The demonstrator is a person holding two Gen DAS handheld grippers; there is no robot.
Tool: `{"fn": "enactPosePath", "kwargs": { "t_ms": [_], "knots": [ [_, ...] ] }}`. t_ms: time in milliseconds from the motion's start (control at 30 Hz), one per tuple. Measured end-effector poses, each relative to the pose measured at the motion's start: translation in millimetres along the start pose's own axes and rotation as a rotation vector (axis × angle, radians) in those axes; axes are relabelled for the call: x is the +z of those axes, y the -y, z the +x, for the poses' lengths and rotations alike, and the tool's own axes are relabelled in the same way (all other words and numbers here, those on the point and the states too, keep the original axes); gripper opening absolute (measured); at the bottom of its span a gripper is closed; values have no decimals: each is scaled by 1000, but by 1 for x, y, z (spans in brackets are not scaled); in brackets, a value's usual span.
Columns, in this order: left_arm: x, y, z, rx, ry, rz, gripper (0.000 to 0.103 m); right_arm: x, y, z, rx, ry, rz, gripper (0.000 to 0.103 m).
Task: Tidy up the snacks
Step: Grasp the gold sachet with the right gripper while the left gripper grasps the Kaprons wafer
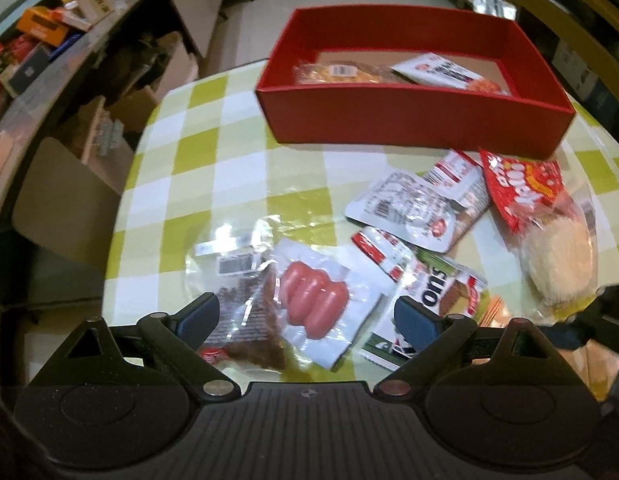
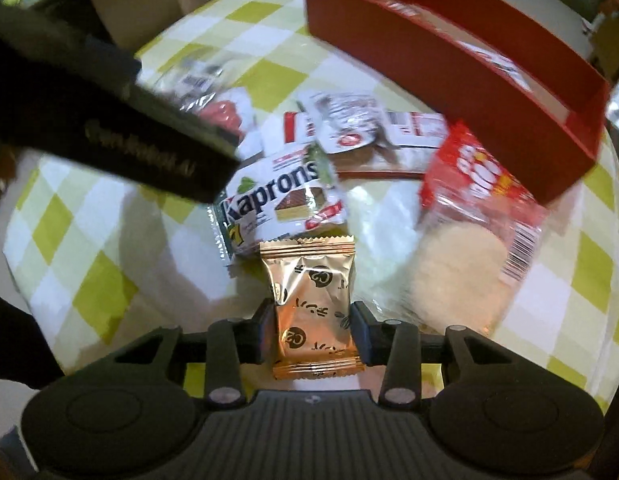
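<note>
Your right hand-held gripper (image 2: 314, 330) grips the gold snack packet (image 2: 314, 312); left hand-held gripper (image 1: 305, 316) gapes empty over the sausage pack (image 1: 315, 300). Red box (image 1: 413, 120) holds only a few packs, most still on the desk (image 1: 229, 168)

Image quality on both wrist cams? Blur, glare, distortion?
Left wrist: strong fisheye curvature, dark corners, glare on the clear sausage pack, red box slightly soft. Right wrist: gold packet in the right gripper sharp; red box and cracker bag motion-smeared.
</note>
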State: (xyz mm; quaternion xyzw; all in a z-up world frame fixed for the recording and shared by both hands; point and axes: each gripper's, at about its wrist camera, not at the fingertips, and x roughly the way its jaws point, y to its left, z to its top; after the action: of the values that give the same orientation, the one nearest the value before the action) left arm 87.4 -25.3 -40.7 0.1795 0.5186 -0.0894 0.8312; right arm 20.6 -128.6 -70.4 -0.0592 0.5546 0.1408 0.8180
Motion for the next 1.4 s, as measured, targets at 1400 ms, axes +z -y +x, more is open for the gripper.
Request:
{"fn": "enactPosePath", "kwargs": {
  "t_ms": [1400],
  "knots": [
    [-16,64,39,-214,-190,150,91,-47,47,-20,-20,-61,166,54]
  ]
}}
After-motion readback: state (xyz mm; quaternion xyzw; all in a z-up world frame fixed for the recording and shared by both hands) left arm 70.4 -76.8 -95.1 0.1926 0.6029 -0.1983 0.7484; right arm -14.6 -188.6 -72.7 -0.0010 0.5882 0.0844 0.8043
